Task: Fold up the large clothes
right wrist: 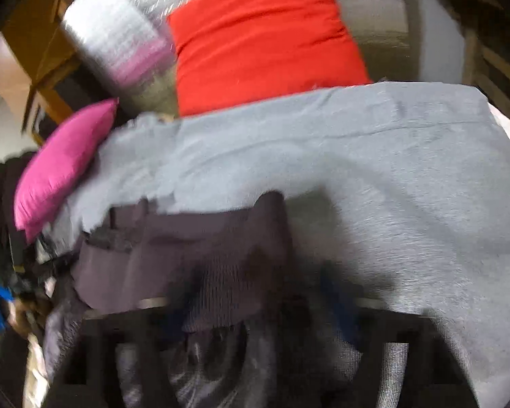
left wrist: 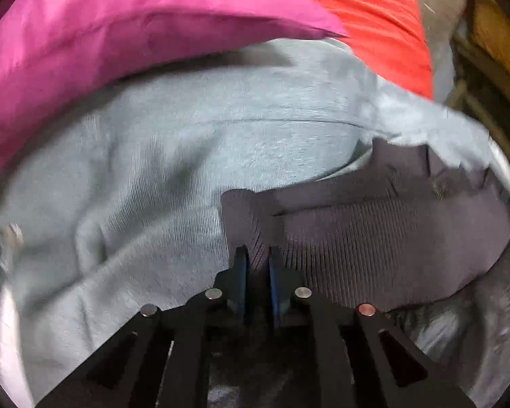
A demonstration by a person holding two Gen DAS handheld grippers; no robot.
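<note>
While the grey garment (left wrist: 173, 156) is lying spread over most of the surface in both wrist views, it is reaching up to the red cushion (right wrist: 265, 37) at its far edge and touching the magenta cushion (left wrist: 85, 34) along its left side; the silvery sheet (right wrist: 119, 30) is showing beyond the cushions, with wooden furniture (right wrist: 47, 51) standing past it at the frame edges; the garment's dark ribbed band (left wrist: 374, 238) is sitting at the near edge, just in front of both tools, and is looking purplish-grey against the paler cloth; in the left wrist view the left gripper (left wrist: 256, 258) is pointing steeply down with its blue-padded fingers (left wrist: 241, 272) drawn narrow, and a pinch of the ribbed band is sitting between them, so it is gripping that band; in the right wrist view the right gripper (right wrist: 255, 302) is heavily blurred, its black frame is lying under a fold of the same dark band, and its fingertips are hidden by the cloth, so whether its jaws are pressing on the fabric cannot be told from the picture.
</note>
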